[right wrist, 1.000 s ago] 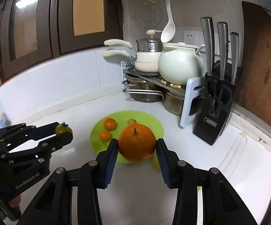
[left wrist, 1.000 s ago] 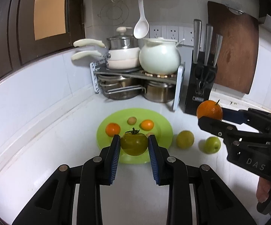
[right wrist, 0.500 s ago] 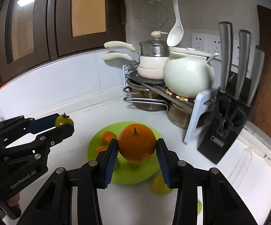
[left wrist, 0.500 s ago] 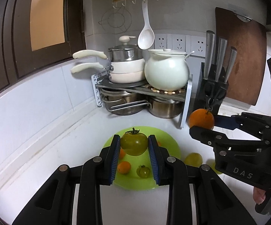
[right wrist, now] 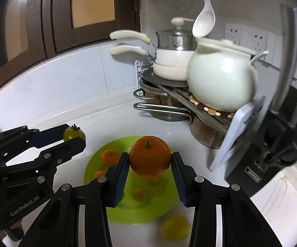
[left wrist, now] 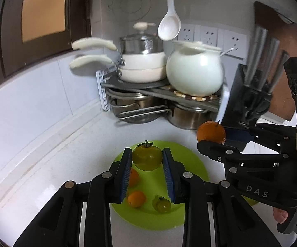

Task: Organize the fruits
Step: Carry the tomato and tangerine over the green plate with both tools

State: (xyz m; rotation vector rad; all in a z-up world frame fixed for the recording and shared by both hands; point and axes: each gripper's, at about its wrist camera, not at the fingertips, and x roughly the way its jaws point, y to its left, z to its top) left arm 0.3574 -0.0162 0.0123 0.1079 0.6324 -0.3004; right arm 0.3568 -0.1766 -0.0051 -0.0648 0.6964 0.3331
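Rubber-padded fingers of the left gripper [left wrist: 147, 161] pinch one soft, bruisable green tomato [left wrist: 147, 158] at its widest girth above the plate [left wrist: 191, 160], while the right gripper [right wrist: 150, 161] likewise clamps one firmer orange [right wrist: 150, 158], with two small oranges [left wrist: 136, 198] and one small green fruit [left wrist: 161, 204] lying on it.

plate [left wrist: 191, 164] lime green | tomato [left wrist: 147, 158] olive green | orange [right wrist: 150, 158] bright orange | counter [left wrist: 82, 150] white

Two small oranges [left wrist: 136, 198] and a small tomato [left wrist: 161, 205] are set on the plate [left wrist: 191, 164]; the pot rack [left wrist: 160, 94] is placed at twelve o'clock behind it, the knife block [left wrist: 245, 103] at two (beside the rack)
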